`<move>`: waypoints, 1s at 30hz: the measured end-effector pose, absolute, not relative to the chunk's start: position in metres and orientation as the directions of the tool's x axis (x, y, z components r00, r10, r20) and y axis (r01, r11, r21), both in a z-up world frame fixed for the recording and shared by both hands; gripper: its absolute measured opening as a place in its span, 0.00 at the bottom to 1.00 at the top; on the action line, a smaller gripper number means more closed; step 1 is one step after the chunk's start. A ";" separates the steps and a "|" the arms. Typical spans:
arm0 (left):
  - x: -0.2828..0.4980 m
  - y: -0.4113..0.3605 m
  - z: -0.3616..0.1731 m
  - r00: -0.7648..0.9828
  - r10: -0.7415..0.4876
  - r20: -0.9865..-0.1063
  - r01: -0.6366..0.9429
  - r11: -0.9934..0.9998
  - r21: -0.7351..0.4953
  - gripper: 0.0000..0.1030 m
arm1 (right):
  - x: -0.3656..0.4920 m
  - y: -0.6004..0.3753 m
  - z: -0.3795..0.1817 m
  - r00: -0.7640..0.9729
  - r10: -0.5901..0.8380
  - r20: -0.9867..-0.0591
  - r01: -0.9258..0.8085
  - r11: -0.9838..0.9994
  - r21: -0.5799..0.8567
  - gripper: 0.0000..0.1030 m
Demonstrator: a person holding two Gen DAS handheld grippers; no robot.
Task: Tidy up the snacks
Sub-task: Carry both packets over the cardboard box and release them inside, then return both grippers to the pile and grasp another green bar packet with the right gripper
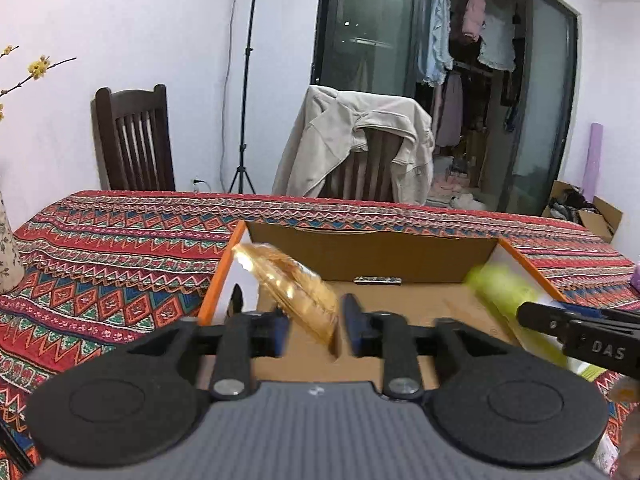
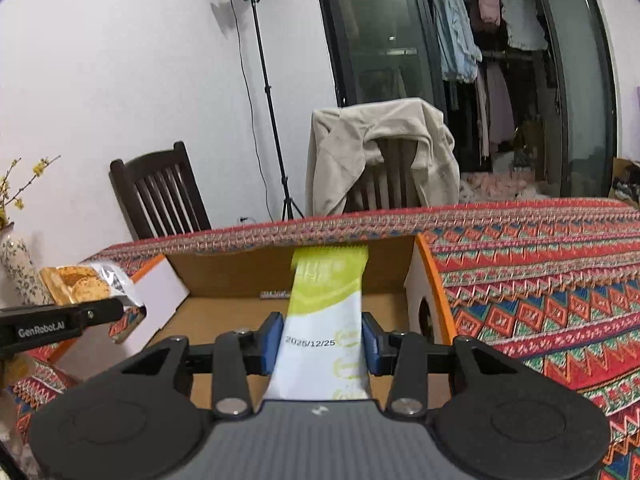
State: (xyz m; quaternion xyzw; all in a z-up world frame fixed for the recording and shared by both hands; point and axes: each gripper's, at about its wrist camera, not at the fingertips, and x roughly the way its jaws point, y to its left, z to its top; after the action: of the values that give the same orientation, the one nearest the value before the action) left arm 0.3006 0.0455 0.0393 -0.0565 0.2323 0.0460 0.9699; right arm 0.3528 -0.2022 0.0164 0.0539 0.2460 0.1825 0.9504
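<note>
Your right gripper [image 2: 323,340] jaws clamp the light, crinkly green-and-white packet [image 2: 325,320] by its sides over the cardboard box [image 2: 224,272] mid-desk, while your left gripper [image 1: 316,326] jaws stand parted around the slippery biscuit packet [image 1: 292,284].

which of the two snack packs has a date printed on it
The green-and-white snack pack in the right gripper, stamped 2025/12/25. The clear cookie pack at the left gripper shows no date.
</note>
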 end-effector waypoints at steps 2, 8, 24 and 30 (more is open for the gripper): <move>0.296 0.046 0.041 0.897 0.070 -0.435 -0.125 0.987 -0.099 0.85 | 0.353 -0.204 0.016 0.809 0.375 -0.453 -0.318 0.927 0.199 0.54; 0.283 0.047 0.045 0.918 0.080 -0.388 -0.134 0.984 -0.115 1.00 | 0.348 -0.215 0.015 0.821 0.388 -0.420 -0.311 0.919 0.242 1.00; 0.241 0.042 0.082 0.934 0.099 -0.342 -0.146 0.983 -0.114 1.00 | 0.323 -0.219 0.033 0.845 0.370 -0.387 -0.306 0.927 0.218 1.00; 0.213 0.040 0.085 0.936 0.079 -0.343 -0.118 0.989 -0.094 1.00 | 0.291 -0.229 0.045 0.842 0.380 -0.382 -0.324 0.924 0.204 1.00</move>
State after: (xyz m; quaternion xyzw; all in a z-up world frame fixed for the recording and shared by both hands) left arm 0.2130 0.0400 0.0847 -0.0566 0.1716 0.0503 0.9823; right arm 0.2911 -0.2291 0.0449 0.0660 0.2121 0.1840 0.9575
